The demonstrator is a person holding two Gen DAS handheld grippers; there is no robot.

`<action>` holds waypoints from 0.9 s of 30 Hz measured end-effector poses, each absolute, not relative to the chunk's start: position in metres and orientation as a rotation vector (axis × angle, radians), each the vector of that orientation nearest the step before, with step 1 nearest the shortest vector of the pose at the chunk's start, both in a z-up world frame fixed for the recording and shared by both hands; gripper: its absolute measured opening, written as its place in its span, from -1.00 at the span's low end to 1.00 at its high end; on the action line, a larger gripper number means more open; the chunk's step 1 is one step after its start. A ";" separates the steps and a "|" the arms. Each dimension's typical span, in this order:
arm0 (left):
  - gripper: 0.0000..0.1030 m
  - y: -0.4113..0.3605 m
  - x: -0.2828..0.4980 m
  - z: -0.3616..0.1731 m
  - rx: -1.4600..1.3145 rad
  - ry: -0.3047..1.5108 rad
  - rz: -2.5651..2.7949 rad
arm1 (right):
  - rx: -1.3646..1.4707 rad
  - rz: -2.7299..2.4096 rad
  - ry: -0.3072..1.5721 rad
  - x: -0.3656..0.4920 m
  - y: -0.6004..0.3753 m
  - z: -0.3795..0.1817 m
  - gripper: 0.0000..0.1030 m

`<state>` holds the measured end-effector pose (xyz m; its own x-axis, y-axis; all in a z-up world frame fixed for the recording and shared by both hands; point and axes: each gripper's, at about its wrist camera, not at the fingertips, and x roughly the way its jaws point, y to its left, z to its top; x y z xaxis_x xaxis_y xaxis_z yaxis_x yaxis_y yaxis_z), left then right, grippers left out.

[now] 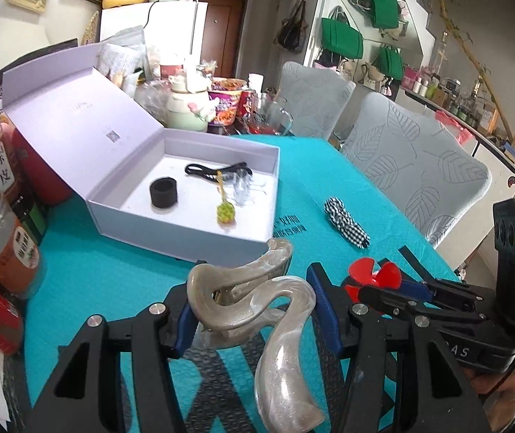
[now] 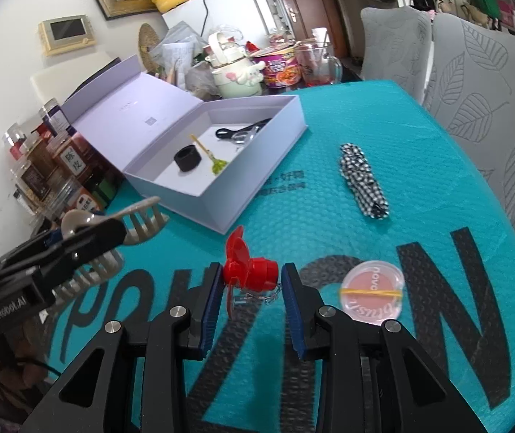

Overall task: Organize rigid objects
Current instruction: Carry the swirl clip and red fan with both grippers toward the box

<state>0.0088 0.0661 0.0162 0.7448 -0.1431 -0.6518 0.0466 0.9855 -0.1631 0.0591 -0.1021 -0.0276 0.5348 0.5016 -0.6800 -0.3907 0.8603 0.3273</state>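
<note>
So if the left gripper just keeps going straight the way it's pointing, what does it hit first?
Probably the near wall of the open white box, which lies directly ahead of the left gripper and the pearly hair claw it holds. Depth is unclear, and if held high enough the claw might pass over the wall.

Right gripper low over teal worktop, jaws parted either side of the red fan toy; contact unclear. Round pink compact just right of the toy. Checked cloth roll beyond it. Open lavender box behind the toy holds a black ring. Left gripper, left of the toy, clamps a pearly hair claw.
</note>
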 end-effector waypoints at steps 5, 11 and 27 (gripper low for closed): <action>0.03 0.080 0.012 0.028 -0.129 0.696 -0.085 | 0.115 0.541 0.829 0.059 -0.091 -0.013 -0.37; 0.03 0.091 0.018 0.040 -0.121 0.658 -0.090 | 0.078 0.562 0.789 0.061 -0.071 0.008 -0.37; 0.03 0.117 0.047 0.069 -0.118 0.599 -0.081 | 0.019 0.618 0.730 0.083 -0.038 0.046 -0.37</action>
